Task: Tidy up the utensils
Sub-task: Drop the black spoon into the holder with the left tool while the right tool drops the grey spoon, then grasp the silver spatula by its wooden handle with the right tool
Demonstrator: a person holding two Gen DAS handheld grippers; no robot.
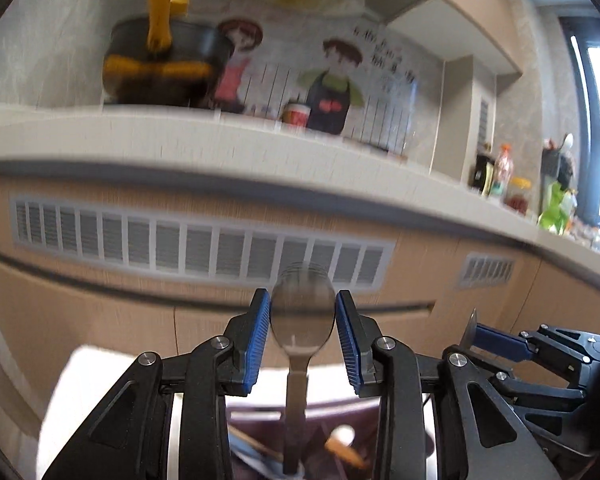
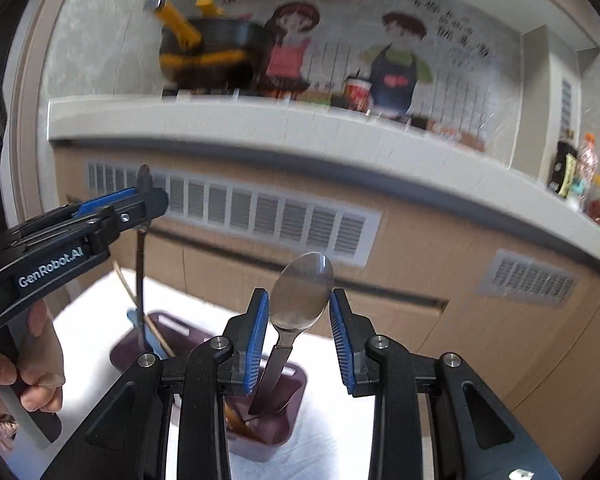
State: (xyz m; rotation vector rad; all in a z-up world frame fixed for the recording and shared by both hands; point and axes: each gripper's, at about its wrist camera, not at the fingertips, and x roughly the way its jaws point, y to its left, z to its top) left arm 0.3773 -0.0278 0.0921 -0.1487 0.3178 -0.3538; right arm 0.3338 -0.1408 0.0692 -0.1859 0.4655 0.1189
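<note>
Beneath the long pale counter [image 1: 180, 136] and its tan cabinet front with slatted vent grilles [image 1: 204, 244], a table under a white cloth [image 2: 332, 440] carries a dark purple plastic bin [image 2: 260, 446], rectangular with rounded corners and a slot handle.

Both tools hang over that bin. The left gripper [image 1: 302, 296] has its ribbed blue pads pressed to the two edges of the left spoon [image 1: 303, 312], clamped across the bowl. The right gripper [image 2: 299, 294] grips the right spoon [image 2: 302, 292] the same way, pads meeting the bowl's rim at 3 and 9 o'clock.

Each spoon's long axis is what matters: bowl up at 12 o'clock, handle dropping toward 6 into the bin. The left spoon hangs nearly plumb. The right one leans, its dark handle slanting toward 7 o'clock. From the right wrist view the left spoon is at the bin's far end and the right spoon at the near end, so neither arm needs to cross. Whether either handle tip touches the bin floor is hidden.

Both spoons are smooth polished metal with oval bowls. Thin wooden sticks [image 1: 256, 446], probably chopsticks, lie blurred inside the bin.
</note>
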